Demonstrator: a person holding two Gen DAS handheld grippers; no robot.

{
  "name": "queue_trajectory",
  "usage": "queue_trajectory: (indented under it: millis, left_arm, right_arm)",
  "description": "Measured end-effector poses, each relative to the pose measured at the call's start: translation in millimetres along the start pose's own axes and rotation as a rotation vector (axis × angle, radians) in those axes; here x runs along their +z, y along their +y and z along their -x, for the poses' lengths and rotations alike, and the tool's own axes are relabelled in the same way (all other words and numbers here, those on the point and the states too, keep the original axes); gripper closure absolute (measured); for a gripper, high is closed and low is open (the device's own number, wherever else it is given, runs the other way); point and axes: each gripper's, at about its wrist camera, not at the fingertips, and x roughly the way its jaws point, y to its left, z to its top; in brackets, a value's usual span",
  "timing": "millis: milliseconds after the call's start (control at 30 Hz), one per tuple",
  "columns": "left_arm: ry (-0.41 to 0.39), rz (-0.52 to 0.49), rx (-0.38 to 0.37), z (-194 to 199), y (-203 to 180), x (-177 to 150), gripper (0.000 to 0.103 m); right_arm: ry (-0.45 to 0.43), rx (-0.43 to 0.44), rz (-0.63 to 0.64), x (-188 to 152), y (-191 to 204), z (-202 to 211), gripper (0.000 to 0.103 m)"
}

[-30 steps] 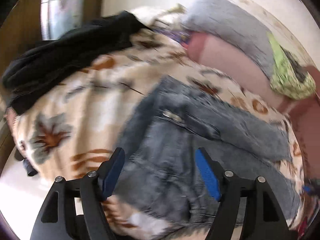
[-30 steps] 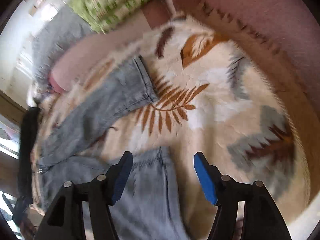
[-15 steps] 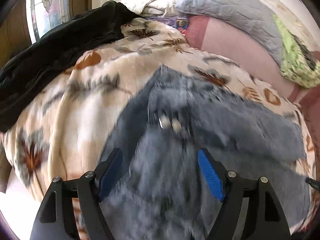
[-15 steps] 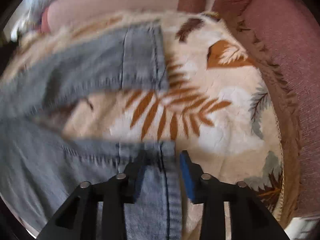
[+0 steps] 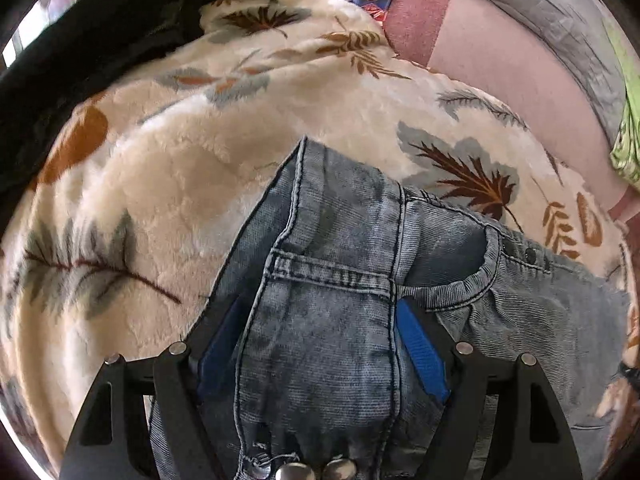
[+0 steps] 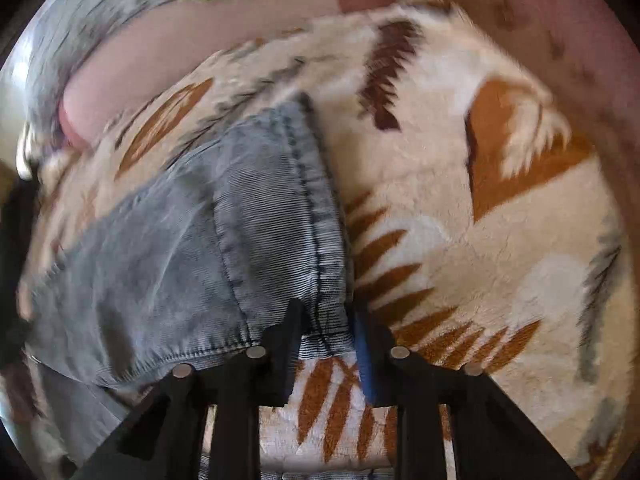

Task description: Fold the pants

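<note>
Fleecy leaf-print blanket (image 5: 168, 184) under jeans (image 5: 328, 344), pink sofa (image 5: 492, 60) behind.

From my left wrist view, the pants (image 5: 332, 320) lie on the blanket (image 5: 160, 184), their waistband end between the fingers of my left gripper (image 5: 320, 344). The blanket runs out to the left and ahead. Behind it at upper left a dark garment (image 5: 92, 40) rests along its far edge; a cushion (image 5: 500, 60) sits behind at upper right. From my right wrist view, a pant leg's hem (image 6: 316, 208) lies on the blanket, its near corner between the fingers of my right gripper (image 6: 326, 340). Open blanket spreads to the right, the sofa arm (image 6: 592, 32) beyond it.
</note>
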Motion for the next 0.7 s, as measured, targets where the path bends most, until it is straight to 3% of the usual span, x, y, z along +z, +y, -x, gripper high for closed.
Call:
queue_trajectory:
  millis: [67, 133, 167, 200, 233, 333, 400, 433, 533, 633, 667, 700]
  left_arm:
    - [-0.009, -0.021, 0.01, 0.0, -3.2, 1.5, 0.024]
    - [-0.013, -0.025, 0.004, -0.9, -2.2, 3.6, 0.024]
    - [-0.016, -0.025, 0.001, -1.5, -2.0, 4.9, 0.024]
    - [-0.02, -0.023, -0.002, -2.3, -1.6, 7.4, 0.024]
    - [-0.02, -0.02, -0.005, -1.7, -0.9, 9.4, 0.024]
    - [-0.049, -0.013, -0.021, 6.6, 1.9, 19.3, 0.025]
    - [-0.074, -0.012, -0.037, 9.9, 2.4, 31.3, 0.025]
    - [-0.075, -0.015, -0.041, 8.8, 1.4, 36.9, 0.025]
    - [-0.048, -0.007, -0.085, -3.0, -4.8, 54.6, 0.025]
    - [0.009, 0.043, -0.14, -21.2, -7.2, 66.8, 0.025]
    - [0.019, 0.054, -0.135, -26.5, -7.5, 70.1, 0.026]
    - [0.013, 0.053, -0.126, -27.6, -9.2, 72.4, 0.034]
  right_arm:
    - [-0.064, -0.06, 0.051, -8.5, 13.3, 24.7, 0.085]
    - [-0.076, -0.066, 0.058, -17.8, 13.2, 37.5, 0.085]
    - [-0.023, -0.083, 0.065, -22.7, 10.1, 26.3, 0.082]
    - [0.05, -0.109, 0.083, -18.1, 7.0, 8.7, 0.072]
    - [0.082, -0.11, 0.088, -20.2, 3.0, -4.5, 0.071]
    - [-0.011, -0.007, 0.01, -6.5, -7.9, 17.4, 0.061]
    - [-0.122, 0.013, -0.028, 14.9, -8.7, 37.6, 0.029]
    - [-0.161, 0.027, -0.038, 26.7, -8.3, 40.7, 0.025]
    - [-0.175, 0.084, -0.065, 64.7, -4.5, 22.8, 0.025]
    - [-0.11, 0.083, -0.109, 91.0, -4.6, -16.0, 0.029]
    - [-0.064, 0.087, -0.106, 94.3, -2.0, -29.7, 0.05]
    - [-0.036, 0.075, -0.089, 96.1, 1.2, -40.4, 0.073]
